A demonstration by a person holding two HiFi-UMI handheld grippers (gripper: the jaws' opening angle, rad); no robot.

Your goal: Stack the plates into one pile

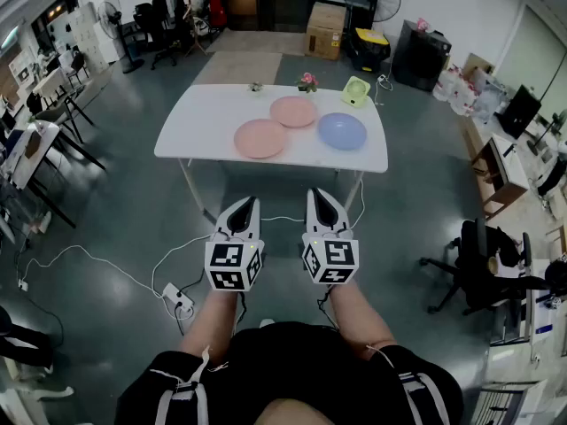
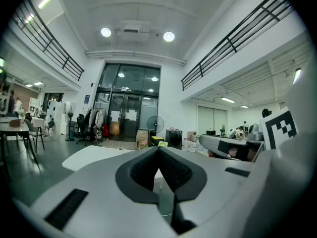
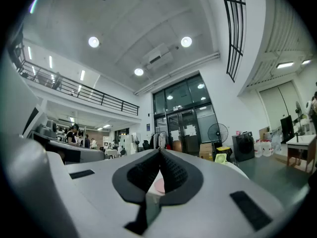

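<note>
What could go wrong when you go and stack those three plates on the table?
1. A white cable and power strip lie on the floor short of the table; walking over could mean a trip.
2. The little flower pot stands close behind the far pink plate; reaching there might knock it over.
3. The blue plate and near pink plate lie flat, so a rim may slip when pinched.
</note>
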